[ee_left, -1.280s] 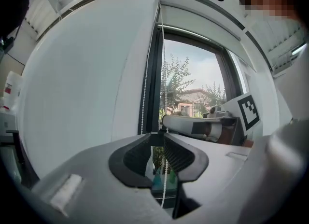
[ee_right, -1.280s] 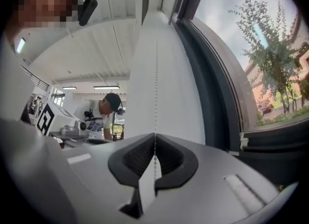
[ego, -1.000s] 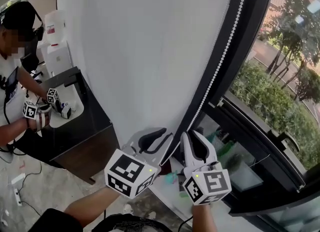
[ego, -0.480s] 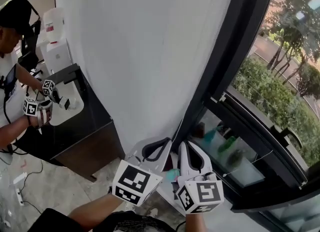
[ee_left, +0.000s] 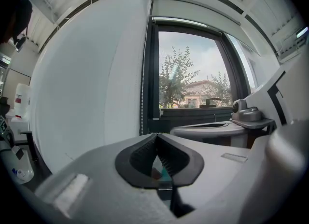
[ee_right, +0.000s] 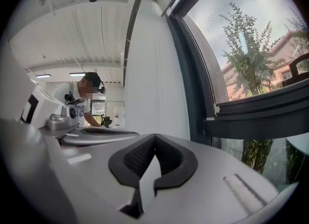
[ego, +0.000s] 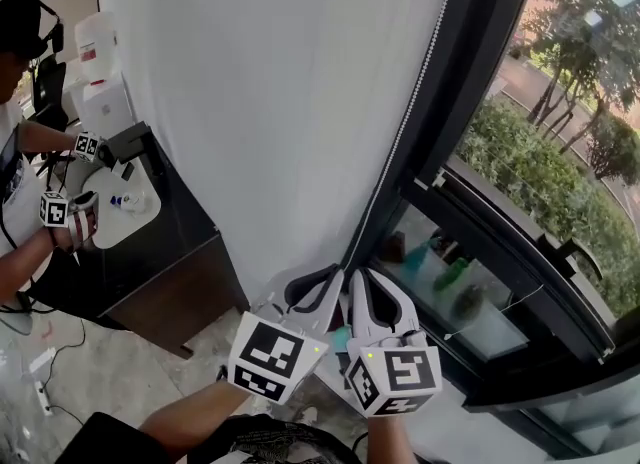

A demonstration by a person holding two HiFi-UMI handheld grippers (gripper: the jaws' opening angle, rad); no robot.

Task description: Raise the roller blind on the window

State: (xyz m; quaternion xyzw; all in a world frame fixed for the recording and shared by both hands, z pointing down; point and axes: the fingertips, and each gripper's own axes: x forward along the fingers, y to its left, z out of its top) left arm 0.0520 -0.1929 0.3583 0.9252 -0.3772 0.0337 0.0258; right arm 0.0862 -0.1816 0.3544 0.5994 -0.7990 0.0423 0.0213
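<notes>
The white roller blind (ego: 280, 102) hangs low over the window. Its thin bead chain (ego: 400, 147) runs down the dark frame (ego: 470, 72) and ends from sight just above my two grippers. They sit side by side below the blind's bottom edge, pointing level at the window. My left gripper (ego: 333, 274) is shut, its tips (ee_left: 155, 136) touching. The chain (ee_left: 143, 83) shows a little left of them, and I cannot tell whether it touches. My right gripper (ego: 352, 274) has just been closing. Its tips (ee_right: 154, 136) meet with nothing seen between them.
A black cabinet (ego: 170, 252) stands left of the blind, with a white table (ego: 125, 207) behind it. A person (ego: 25, 132) works there with two other grippers. On the sill (ego: 470, 327) behind the glass lie a few bottles. Trees and hedges show outside.
Both grippers have sunk in the head view and drawn closer together. The left jaws went from wide open to shut, and the right jaws narrowed. The person at the left shifted their arms.
</notes>
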